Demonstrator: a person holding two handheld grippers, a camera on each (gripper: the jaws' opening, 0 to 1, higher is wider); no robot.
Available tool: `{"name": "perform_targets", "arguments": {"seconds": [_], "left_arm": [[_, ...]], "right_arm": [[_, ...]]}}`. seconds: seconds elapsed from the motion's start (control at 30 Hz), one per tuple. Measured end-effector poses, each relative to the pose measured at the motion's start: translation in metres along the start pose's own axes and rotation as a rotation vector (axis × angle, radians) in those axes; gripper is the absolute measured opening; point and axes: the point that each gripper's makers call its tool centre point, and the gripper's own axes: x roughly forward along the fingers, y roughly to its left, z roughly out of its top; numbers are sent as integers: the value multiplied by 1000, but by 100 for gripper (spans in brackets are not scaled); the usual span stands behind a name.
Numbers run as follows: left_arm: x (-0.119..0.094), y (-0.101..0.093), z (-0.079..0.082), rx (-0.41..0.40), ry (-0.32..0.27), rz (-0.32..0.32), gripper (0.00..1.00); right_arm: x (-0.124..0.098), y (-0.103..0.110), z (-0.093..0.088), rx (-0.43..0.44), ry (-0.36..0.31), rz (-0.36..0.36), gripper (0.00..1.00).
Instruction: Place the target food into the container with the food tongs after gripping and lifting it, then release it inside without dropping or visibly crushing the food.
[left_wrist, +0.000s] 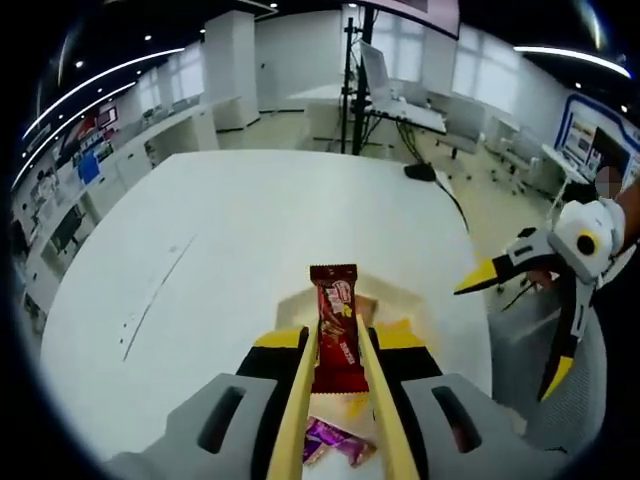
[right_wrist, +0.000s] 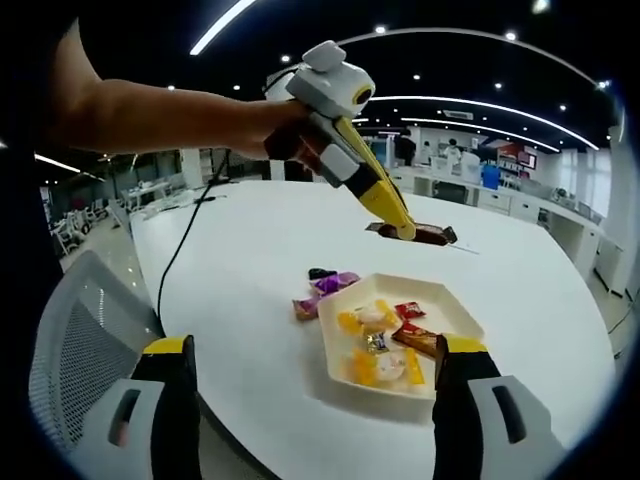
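Glossy red-brown foil caught the ceiling lights on the snack bar, which we held lifted in the yellow food tongs that our left claw squeezed shut from both sides. In the right gripper view the bar hung from the tong tips above the white desk, on the far side of the white container and not yet over it. We judged the bar light and fairly stiff along its length, but its slick wrapper could slip between the smooth tong arms, and the filling might crack or dent under a hard pinch; a hold across the middle of its long sides, as we had it, seemed best, with just enough pressure to keep it from tilting. The container was a shallow, angular tray with a raised rim, already holding several small wrapped sweets in yellow, red and brown. A few purple and dark wrapped candies lay loose on the desk just beside its near-left corner. Our right claw stood wide open, its grey jaws with yellow tips well apart and holding nothing, hovering at the near edge of the desk. The desk top was matte, smooth and broad, and a black cable trailed across its left side.
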Motion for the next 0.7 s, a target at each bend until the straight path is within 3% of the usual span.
{"name": "perform_targets", "arguments": {"seconds": [0.23,0.7], "left_arm": [[3,-9,2,39,-13,-31,22],[-7,0,0,39,-35,4,24]], "right_arm": [[-1,-1,1,5,-4,-4,97],[0,0,0,4,1,-3,98]]}}
